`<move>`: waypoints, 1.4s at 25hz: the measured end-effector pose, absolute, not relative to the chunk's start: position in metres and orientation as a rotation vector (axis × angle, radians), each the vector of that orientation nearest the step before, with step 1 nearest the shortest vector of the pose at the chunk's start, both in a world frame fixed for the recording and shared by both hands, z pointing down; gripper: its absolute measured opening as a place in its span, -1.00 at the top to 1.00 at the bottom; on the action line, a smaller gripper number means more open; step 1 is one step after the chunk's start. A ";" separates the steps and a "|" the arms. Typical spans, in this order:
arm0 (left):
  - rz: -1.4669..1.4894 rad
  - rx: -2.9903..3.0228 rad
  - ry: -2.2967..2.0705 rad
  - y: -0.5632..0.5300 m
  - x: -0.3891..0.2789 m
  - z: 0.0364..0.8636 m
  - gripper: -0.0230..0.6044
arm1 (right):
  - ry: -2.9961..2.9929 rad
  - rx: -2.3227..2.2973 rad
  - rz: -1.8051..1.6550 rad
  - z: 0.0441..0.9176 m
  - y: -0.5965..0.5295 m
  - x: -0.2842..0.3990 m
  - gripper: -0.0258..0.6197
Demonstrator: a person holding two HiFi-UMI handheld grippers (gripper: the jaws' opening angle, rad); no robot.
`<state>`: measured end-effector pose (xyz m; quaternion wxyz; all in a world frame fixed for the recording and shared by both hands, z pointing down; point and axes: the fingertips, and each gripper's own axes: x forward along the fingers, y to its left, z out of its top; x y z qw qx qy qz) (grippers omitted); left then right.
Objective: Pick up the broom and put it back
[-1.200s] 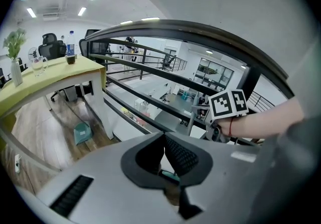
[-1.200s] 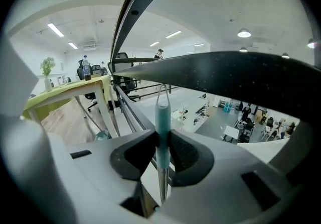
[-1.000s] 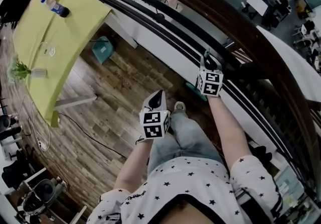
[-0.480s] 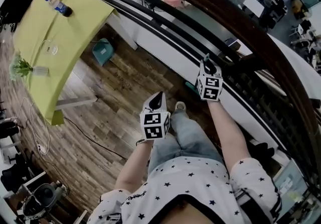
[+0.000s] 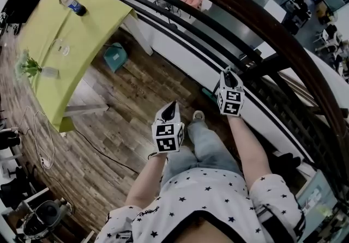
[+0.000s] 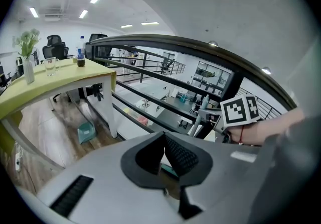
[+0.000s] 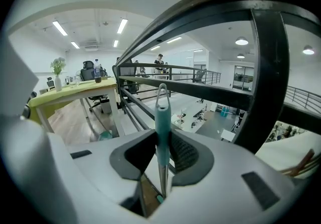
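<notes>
My right gripper [image 7: 161,143] is shut on the broom [image 7: 162,117]. It holds the teal handle just below the metal hanging loop, and the thin shaft runs down to a teal head [image 5: 209,95] near the floor by the railing. In the head view the right gripper [image 5: 228,76] sits close to the dark railing [image 5: 245,24]. My left gripper [image 5: 170,110] hovers lower and to the left, above the person's knee. Its jaws [image 6: 163,136] meet at the tips with nothing between them.
A yellow-green table [image 5: 60,46] stands far left with a bottle [image 5: 73,5], a glass and a plant vase [image 5: 30,66]. A teal bin [image 5: 114,56] sits beside its leg. Cables [image 5: 43,144] trail over the wood floor. The curved railing runs along the right.
Both grippers have drifted a little along the railing, the right one carrying the broom with it. The table has slid slightly in the picture. Neither grip has changed.
</notes>
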<state>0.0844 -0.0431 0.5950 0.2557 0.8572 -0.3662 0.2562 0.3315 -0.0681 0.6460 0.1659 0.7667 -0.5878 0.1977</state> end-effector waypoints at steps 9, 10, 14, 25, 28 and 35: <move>0.679 2.338 -0.998 -0.040 0.063 0.581 0.89 | -1.652 2.234 0.581 0.624 -0.049 0.315 0.68; 0.677 2.341 -0.999 -0.039 0.061 0.580 0.89 | -1.658 2.238 0.580 0.621 -0.047 0.313 0.68; 0.671 2.347 -1.007 -0.039 0.054 0.573 0.89 | -1.671 2.249 0.588 0.608 -0.045 0.304 0.68; 0.654 2.352 -1.060 -0.045 0.036 0.552 0.89 | -1.784 2.153 0.517 0.572 -0.053 0.273 0.68; 0.639 2.351 -1.085 -0.050 0.036 0.546 0.89 | -1.815 2.115 0.503 0.566 -0.058 0.267 0.68; 0.602 2.315 -1.166 -0.057 0.035 0.539 0.89 | -1.892 2.032 0.501 0.557 -0.064 0.256 0.68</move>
